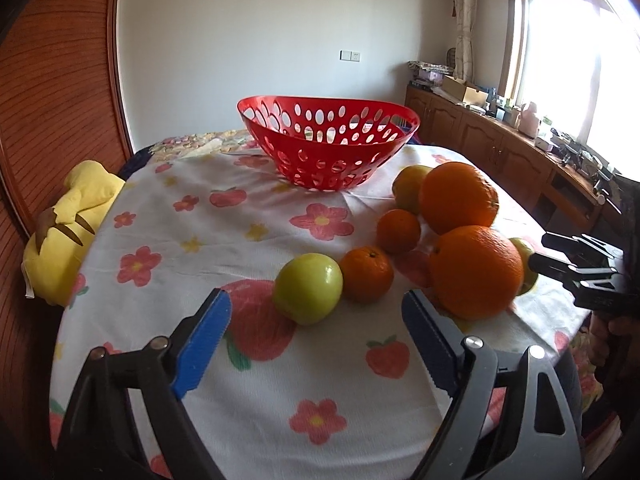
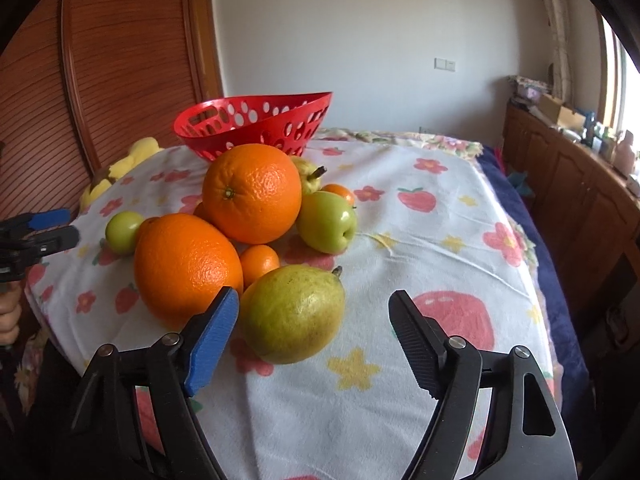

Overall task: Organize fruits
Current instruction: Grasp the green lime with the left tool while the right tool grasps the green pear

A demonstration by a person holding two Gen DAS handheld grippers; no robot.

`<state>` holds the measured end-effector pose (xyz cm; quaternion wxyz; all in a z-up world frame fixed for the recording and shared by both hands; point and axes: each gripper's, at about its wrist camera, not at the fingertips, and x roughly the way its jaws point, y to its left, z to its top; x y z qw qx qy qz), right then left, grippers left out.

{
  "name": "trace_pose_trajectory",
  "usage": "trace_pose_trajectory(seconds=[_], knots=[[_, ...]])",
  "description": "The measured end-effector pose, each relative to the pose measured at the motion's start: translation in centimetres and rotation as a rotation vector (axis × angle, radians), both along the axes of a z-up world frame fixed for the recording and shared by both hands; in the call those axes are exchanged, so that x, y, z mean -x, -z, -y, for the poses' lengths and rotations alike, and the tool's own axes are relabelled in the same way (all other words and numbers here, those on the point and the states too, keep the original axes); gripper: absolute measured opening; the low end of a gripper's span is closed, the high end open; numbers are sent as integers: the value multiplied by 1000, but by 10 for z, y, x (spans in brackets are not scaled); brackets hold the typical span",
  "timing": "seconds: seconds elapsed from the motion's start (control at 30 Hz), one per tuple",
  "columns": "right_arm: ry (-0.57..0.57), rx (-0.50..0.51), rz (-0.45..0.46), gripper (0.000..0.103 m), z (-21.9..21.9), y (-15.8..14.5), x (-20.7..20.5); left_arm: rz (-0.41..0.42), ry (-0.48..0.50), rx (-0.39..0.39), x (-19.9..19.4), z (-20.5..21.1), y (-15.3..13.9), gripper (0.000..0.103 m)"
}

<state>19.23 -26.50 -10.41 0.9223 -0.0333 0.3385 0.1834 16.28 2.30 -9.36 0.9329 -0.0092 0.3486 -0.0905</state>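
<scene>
A red perforated basket [image 1: 320,160] [image 2: 256,124] stands at the back of the flowered cloth. In front of it is a cluster of fruit: two big oranges [image 1: 476,272] [image 1: 460,196], small tangerines [image 1: 368,274], green apples and pears. My left gripper [image 1: 316,300] is open, with a small green apple [image 1: 308,294] just ahead of its blue pads and touching neither. My right gripper [image 2: 314,298] is open around a yellow-green pear [image 2: 294,312]; the left pad is close to it and the right pad stands clearly apart. A larger green apple [image 2: 326,226] lies behind the pear.
A yellow plush toy [image 1: 76,220] lies at the table's left edge against a wooden slatted panel [image 1: 52,120]. Wooden cabinets [image 1: 480,136] with clutter run under the window on the right. The cloth [image 2: 440,240] is bare to the right of the fruit.
</scene>
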Motion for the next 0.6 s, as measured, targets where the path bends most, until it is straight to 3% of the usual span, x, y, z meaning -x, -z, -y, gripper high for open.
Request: trace_pose_trajectory(seconds=[0.3, 0.6], knots=[[-6, -25, -57, 79, -6, 7, -18, -53, 9, 10, -26, 3, 8, 84], [0, -103, -148, 71, -4, 10, -30, -86, 21, 48, -40, -3, 0, 84]])
